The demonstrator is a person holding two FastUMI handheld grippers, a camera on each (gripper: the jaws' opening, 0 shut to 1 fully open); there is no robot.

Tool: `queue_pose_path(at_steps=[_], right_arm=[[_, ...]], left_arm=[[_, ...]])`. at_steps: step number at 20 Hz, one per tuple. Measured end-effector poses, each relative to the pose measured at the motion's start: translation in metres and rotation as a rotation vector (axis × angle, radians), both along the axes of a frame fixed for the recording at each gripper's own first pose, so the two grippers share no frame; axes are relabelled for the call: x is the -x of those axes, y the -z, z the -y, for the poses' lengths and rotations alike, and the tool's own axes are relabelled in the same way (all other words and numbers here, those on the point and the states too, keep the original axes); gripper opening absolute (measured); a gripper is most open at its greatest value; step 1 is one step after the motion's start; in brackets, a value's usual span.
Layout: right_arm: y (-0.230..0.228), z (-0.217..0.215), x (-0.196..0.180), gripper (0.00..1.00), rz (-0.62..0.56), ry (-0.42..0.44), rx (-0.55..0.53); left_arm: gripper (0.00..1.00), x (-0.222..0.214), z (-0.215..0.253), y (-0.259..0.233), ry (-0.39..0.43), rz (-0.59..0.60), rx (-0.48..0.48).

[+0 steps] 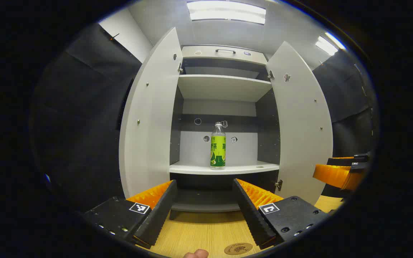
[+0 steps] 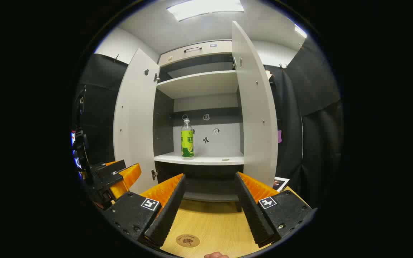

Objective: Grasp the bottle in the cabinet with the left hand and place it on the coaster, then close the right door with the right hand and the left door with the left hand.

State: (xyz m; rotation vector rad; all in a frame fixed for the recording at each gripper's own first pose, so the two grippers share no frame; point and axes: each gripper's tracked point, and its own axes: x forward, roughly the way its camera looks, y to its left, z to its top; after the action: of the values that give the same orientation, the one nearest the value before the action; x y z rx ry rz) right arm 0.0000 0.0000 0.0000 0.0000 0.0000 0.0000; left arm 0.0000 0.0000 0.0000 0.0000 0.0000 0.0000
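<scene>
Left gripper [image 1: 204, 211]: jaws apart, holding nothing, above the wooden table [image 1: 206, 233]. Right gripper [image 2: 208, 208]: jaws apart, likewise unloaded. Coaster [image 2: 188, 240] lies on the table between the right gripper's fingers. Bottle [image 1: 218, 146] stands upright on the cabinet's middle shelf [image 1: 224, 167]. Left door [image 1: 149, 118] and right door [image 1: 301, 122] both open.

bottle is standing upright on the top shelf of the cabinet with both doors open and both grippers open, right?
Not quite: the bottle stands upright on the lower shelf, not the top one, as the left gripper view shows. The rest holds: both doors are open, and the left gripper and right gripper are open.
</scene>
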Motion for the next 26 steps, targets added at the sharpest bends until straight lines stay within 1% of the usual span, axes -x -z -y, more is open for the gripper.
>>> queue_pose_path(at_steps=[9,19,26], right_arm=[[0.004,0.002,0.007,0.83,-0.009,0.015,0.004],[-0.001,-0.005,0.010,0.83,0.009,0.003,0.004],[0.000,-0.001,0.015,0.83,0.001,0.014,0.002]], left_arm=[[0.95,0.003,0.004,0.001,0.019,0.000,0.024],[0.95,0.005,0.000,-0.002,0.013,-0.001,0.025],[0.95,0.000,-0.001,-0.004,0.022,-0.002,0.028]])
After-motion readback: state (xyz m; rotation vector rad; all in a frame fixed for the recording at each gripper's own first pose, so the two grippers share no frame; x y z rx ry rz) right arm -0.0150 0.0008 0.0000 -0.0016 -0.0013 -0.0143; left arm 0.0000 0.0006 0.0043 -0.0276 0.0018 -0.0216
